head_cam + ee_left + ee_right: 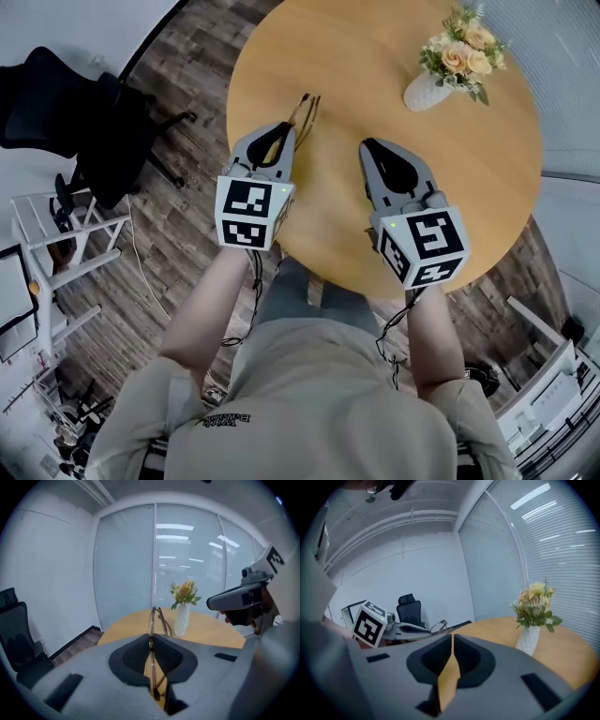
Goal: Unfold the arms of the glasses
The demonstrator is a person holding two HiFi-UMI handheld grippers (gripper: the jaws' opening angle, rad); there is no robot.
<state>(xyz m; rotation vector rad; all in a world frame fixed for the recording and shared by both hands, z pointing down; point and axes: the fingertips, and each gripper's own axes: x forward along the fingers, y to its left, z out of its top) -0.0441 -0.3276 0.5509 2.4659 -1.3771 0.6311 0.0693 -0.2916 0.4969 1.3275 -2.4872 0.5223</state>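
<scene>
Thin metal-framed glasses (302,111) stick out from the tip of my left gripper (284,128), held up above the left edge of the round wooden table (375,56). In the left gripper view the frame (157,619) runs edge-on between the dark pads (136,656), which are shut on it, with the lens end pointing past the tips. My right gripper (367,146) hangs over the table beside it, shut with nothing between its fingers (453,637). The right gripper view shows the glasses (438,626) at the end of the left gripper (408,629).
A white vase of pale flowers (441,80) stands at the table's far right. A black office chair (56,112) and a white rack (47,234) stand on the wood floor to the left. Frosted glass walls lie beyond the table.
</scene>
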